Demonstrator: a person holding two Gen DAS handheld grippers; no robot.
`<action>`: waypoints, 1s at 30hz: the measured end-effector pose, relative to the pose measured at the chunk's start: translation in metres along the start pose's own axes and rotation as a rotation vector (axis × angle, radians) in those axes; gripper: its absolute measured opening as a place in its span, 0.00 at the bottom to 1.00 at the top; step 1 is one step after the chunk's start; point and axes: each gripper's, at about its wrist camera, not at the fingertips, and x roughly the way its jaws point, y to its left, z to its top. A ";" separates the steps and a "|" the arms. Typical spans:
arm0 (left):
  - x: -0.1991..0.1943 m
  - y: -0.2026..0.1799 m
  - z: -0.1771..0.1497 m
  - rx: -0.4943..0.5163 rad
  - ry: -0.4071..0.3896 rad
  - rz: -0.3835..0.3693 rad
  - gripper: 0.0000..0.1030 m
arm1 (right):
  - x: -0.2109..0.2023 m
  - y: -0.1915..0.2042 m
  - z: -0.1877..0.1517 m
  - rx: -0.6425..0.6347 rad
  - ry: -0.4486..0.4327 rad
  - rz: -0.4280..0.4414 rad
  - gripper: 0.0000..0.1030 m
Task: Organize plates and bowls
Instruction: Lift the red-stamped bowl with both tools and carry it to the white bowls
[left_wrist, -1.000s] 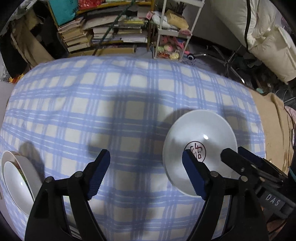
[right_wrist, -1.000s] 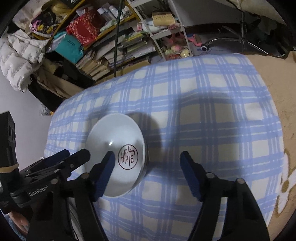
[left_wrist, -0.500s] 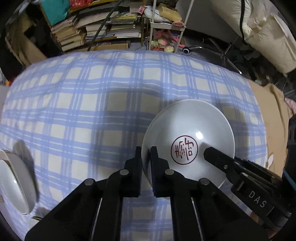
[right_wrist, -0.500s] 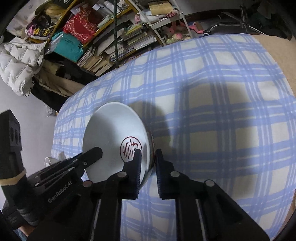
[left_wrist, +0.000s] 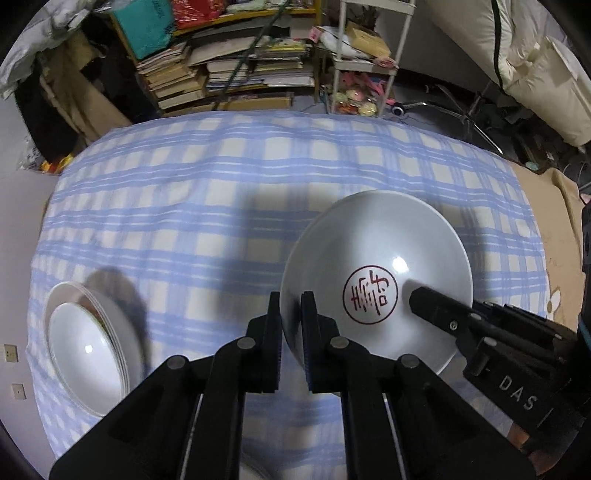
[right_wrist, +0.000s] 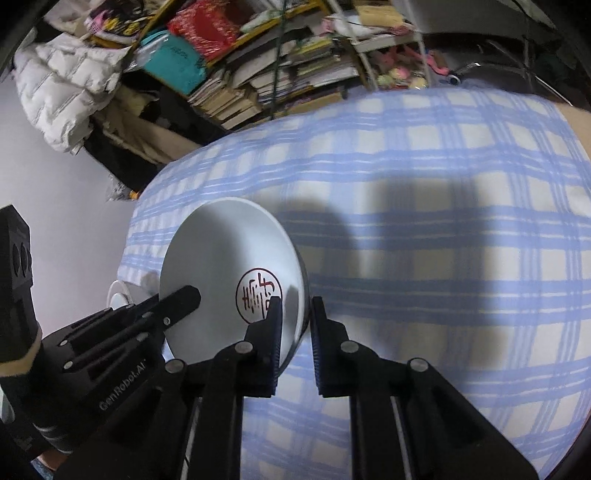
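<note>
Both tongs, left (left_wrist: 291, 328) and right (right_wrist: 294, 332), have just closed onto opposite rims of 1 white bowl (left_wrist: 376, 258).

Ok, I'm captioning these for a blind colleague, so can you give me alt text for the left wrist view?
The left tool is clamped on the near-left rim of a white bowl with a red seal mark, while the right tool grips its opposite rim. To the left, a stack of white bowls sits on the blue checked cloth, with cluttered bookshelves behind.
</note>
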 end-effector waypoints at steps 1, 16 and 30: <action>-0.004 0.008 -0.002 -0.008 -0.004 0.004 0.09 | 0.000 0.008 0.000 -0.009 0.000 0.007 0.16; -0.068 0.118 -0.023 -0.088 -0.078 0.093 0.09 | 0.018 0.131 -0.014 -0.116 0.024 0.108 0.16; -0.057 0.202 -0.067 -0.213 -0.047 0.101 0.09 | 0.064 0.209 -0.048 -0.209 0.076 0.101 0.16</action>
